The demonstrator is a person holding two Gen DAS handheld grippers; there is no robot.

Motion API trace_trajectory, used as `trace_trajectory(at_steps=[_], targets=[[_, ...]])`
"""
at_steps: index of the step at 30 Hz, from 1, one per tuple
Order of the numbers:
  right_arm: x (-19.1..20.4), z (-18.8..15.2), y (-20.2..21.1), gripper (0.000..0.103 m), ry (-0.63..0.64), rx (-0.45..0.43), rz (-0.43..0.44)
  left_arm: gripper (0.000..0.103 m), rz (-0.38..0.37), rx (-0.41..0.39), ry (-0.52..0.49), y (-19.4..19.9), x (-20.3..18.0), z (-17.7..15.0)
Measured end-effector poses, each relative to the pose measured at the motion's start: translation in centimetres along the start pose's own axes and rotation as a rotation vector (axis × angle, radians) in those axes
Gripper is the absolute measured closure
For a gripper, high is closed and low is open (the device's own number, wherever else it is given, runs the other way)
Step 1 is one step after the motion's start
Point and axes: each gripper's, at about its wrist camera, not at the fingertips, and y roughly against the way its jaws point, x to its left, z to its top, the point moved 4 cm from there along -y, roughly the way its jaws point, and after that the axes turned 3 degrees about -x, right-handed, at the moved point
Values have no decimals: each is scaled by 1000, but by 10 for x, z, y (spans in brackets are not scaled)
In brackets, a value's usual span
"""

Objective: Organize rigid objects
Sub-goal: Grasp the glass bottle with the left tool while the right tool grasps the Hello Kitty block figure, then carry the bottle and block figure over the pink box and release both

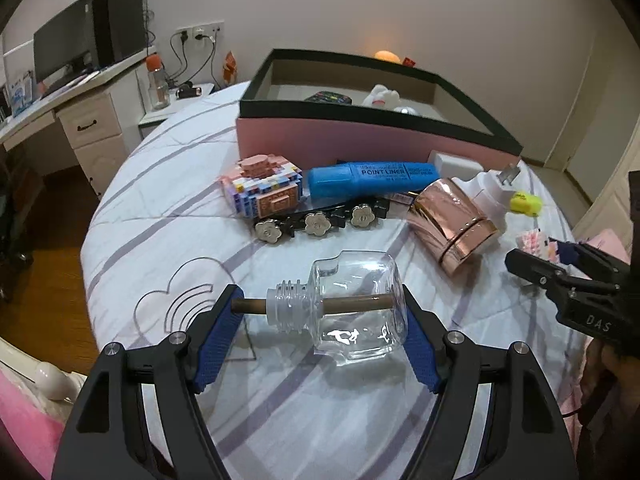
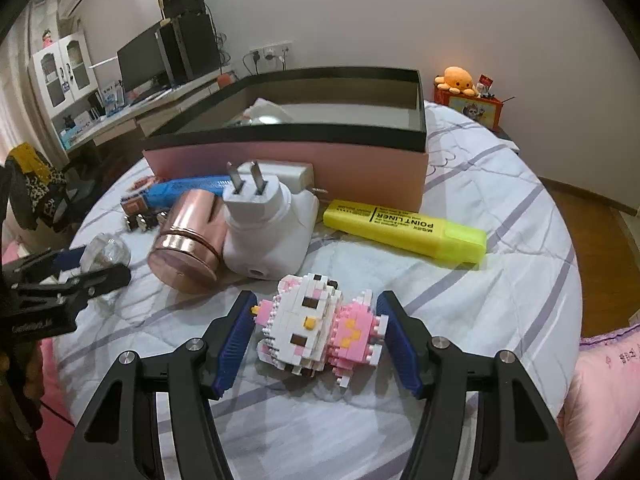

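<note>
Left tongs [image 1: 320,316]: I straddle the glass bottle [image 1: 352,308], axis crosswise pad to pad, unclamped. Right tongs [image 2: 318,336]: open around brick cat [image 2: 320,324].

Clear glossy glass bottle [image 1: 356,312], matt brown wooden-looking stick [image 1: 320,305] through neck. Rose-gold canister [image 1: 452,222]: mirror-polished metal look. Highlighters, blue [image 1: 368,178] and yellow [image 2: 404,230]: smooth plastic. Brick figure [image 2: 320,324]: studded plastic. White plug adapter [image 2: 268,232]: smooth plastic, metal prongs. Bed cover [image 1: 168,216]: quilted matt cloth. Gripper pads [image 1: 218,340]: rough blue texture.
</note>
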Motion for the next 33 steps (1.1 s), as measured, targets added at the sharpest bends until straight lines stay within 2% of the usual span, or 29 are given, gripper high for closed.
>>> trace_trajectory(at_steps=[14, 20, 26, 29, 33], targets=[[13, 2, 16, 39, 21, -30, 1, 27, -24, -57, 23, 23, 4, 5], [18, 13, 35, 40, 45, -103, -41, 27, 32, -181, 27, 52, 9, 23], [30, 38, 67, 40, 86, -240, -63, 27, 57, -306, 19, 85, 7, 49], [40, 53, 82, 39, 110, -300, -60, 27, 96, -373, 3, 104, 3, 62], [55, 67, 97, 39, 143, -362, -54, 27, 97, -439, -9, 123, -1, 77]])
